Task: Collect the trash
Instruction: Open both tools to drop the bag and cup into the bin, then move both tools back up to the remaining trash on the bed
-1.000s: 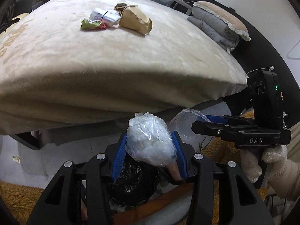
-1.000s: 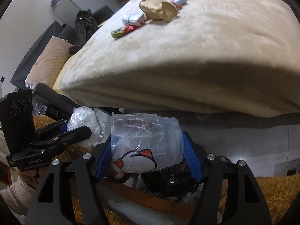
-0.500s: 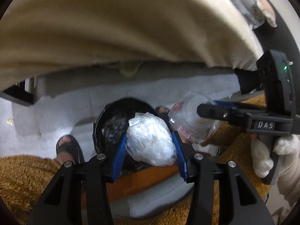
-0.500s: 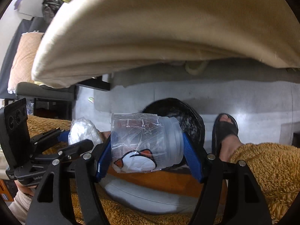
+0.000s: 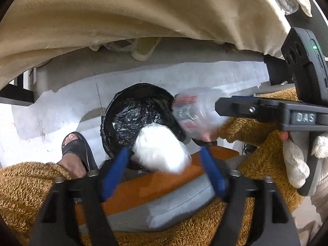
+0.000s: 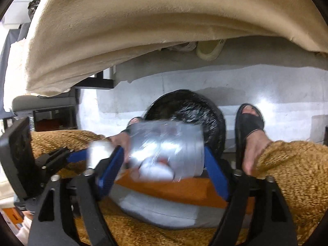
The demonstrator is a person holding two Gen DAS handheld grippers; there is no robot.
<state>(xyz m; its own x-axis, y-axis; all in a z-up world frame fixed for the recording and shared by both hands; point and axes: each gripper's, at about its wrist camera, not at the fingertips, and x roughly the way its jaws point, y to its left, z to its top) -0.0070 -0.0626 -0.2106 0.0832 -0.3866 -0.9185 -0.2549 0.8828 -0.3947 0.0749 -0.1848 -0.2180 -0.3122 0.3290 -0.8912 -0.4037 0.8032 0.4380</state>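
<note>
Both claws have opened since half a second ago, when each was clamped on its piece of trash. Between the spread blue fingers (image 5: 114, 170) of the left claw (image 5: 162, 168), the crumpled white plastic bag bundle (image 5: 162, 149) now sits blurred, its left side near one finger and a clear gap on its right, over the near rim of the round bin lined with a black plastic bag (image 5: 131, 114). Whether it touches anything, I cannot tell. In the right wrist view the clear crushed plastic bottle with a red and white label (image 6: 166, 145) is also blurred between the parted blue fingers (image 6: 110, 170) of the right claw (image 6: 164, 168), in front of the bin's opening. From the left wrist view that bottle hangs at the bin's right rim, beside the right claw's black arm.

Bare feet in black open-toed sandals (image 6: 248, 123) stand on the pale grey floor (image 5: 61, 106) on either side of the bin. Brown fleece-clad legs (image 6: 297, 174) fill the lower edges. Above hangs the cream blanket of the bed (image 5: 123, 16), and a pale slipper (image 6: 209, 51) lies beneath it.
</note>
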